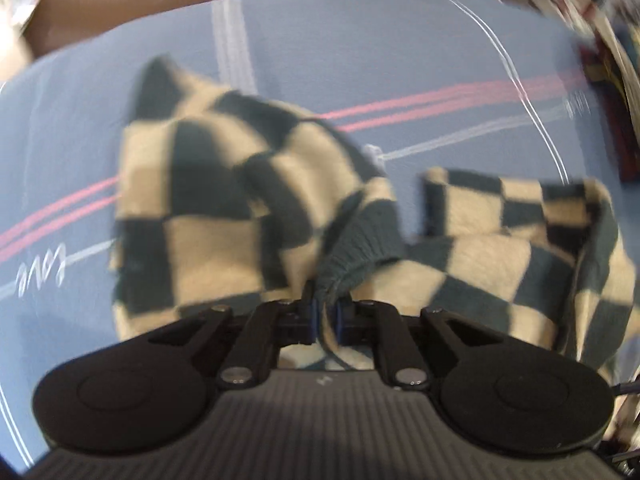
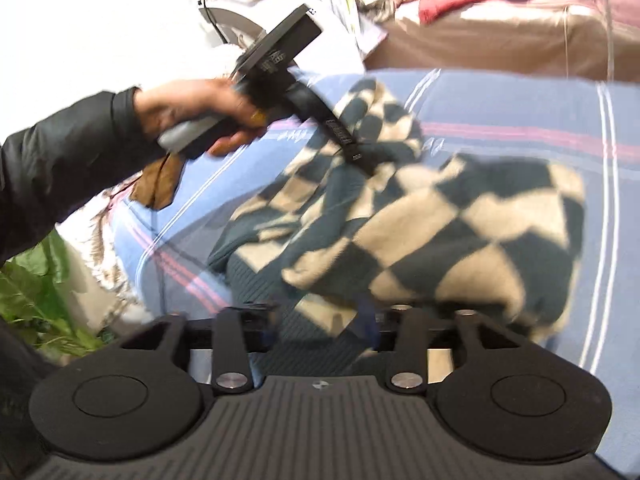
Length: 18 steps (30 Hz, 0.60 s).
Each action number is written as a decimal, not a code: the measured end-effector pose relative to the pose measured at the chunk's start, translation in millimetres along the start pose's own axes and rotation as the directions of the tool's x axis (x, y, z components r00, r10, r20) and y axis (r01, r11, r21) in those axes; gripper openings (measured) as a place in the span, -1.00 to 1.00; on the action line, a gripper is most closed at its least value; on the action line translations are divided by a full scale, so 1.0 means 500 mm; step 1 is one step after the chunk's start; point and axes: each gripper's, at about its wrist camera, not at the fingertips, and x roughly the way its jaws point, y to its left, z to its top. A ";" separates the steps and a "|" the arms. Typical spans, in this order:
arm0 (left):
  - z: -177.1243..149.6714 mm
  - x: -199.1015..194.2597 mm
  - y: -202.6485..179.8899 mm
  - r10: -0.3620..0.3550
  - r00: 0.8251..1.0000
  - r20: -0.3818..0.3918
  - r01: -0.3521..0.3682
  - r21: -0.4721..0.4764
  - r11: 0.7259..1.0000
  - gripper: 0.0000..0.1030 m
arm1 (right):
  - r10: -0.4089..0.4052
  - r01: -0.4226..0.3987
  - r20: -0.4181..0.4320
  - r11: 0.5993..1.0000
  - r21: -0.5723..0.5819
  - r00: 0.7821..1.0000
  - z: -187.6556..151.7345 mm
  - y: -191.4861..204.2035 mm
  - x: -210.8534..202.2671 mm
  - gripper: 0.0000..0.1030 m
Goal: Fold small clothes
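Note:
A small knit sweater (image 1: 224, 208) in a dark green and cream checkerboard lies crumpled on a blue sheet (image 1: 360, 52). My left gripper (image 1: 326, 312) is shut on the sweater's dark ribbed edge and holds that part up. In the right wrist view the sweater (image 2: 460, 232) drapes over my right gripper (image 2: 320, 332), whose jaws stand apart with cloth hanging between them. My left gripper also shows there (image 2: 360, 156), held by a hand and pinching the sweater's far side.
The blue sheet (image 2: 520, 104) has pink and white stripes. A brown surface (image 2: 500, 40) with piled clothes lies behind it. A white appliance (image 2: 240, 8) stands at the back left. Green plants (image 2: 36, 300) are at the lower left.

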 end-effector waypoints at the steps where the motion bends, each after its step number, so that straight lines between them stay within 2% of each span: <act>1: -0.015 -0.015 0.025 -0.011 1.000 0.028 0.013 -0.048 0.999 -0.84 | -0.018 0.018 0.005 0.999 -0.045 1.000 0.010 0.008 0.002 0.66; 2: -0.032 -0.029 0.044 -0.026 0.998 0.049 0.030 -0.084 0.996 -0.84 | -0.035 0.036 0.009 0.994 -0.100 0.999 0.018 0.018 0.005 0.73; 3: -0.054 -0.042 0.065 -0.042 0.997 0.067 0.050 -0.123 0.991 -0.84 | -0.047 0.048 0.011 0.986 -0.161 0.999 0.028 0.029 0.010 0.96; 4: -0.079 -0.054 0.084 -0.049 0.995 0.088 0.063 -0.162 0.985 -0.84 | -0.049 0.051 0.013 0.975 -0.217 0.999 0.036 0.036 0.013 1.00; 6: -0.136 -0.070 0.115 -0.054 0.991 0.122 0.082 -0.237 0.968 -0.83 | -0.041 0.041 0.006 0.948 -0.314 0.999 0.052 0.046 0.023 1.00; 8: -0.205 -0.067 0.150 -0.050 0.989 0.138 0.093 -0.328 0.940 -0.81 | -0.044 0.040 -0.001 0.911 -0.411 0.999 0.067 0.049 0.037 1.00; 10: -0.270 -0.049 0.182 -0.023 0.992 0.127 0.072 -0.393 0.917 -0.81 | -0.025 0.010 -0.022 0.860 -0.510 0.999 0.075 0.060 0.054 1.00; 13: -0.333 -0.067 0.210 -0.052 0.973 0.223 0.151 -0.457 0.876 -0.80 | -0.047 -0.010 -0.072 0.766 -0.643 0.996 0.073 0.094 0.095 1.00; 14: -0.334 -0.080 0.208 -0.034 0.971 0.235 0.141 -0.456 0.879 -0.59 | -0.073 -0.006 -0.085 0.730 -0.684 0.994 0.070 0.106 0.112 1.00; 15: -0.329 -0.092 0.206 -0.005 0.969 0.248 0.117 -0.435 0.893 -0.02 | -0.100 0.006 -0.087 0.691 -0.723 0.991 0.066 0.117 0.126 1.00; 17: -0.301 -0.116 0.187 0.075 0.954 0.289 0.043 -0.383 0.923 0.76 | -0.146 0.033 -0.074 0.617 -0.786 0.987 0.054 0.128 0.144 1.00; 18: -0.279 -0.133 0.182 0.096 0.940 0.328 0.035 -0.370 0.928 0.79 | -0.170 0.040 -0.071 0.572 -0.819 0.983 0.048 0.129 0.149 1.00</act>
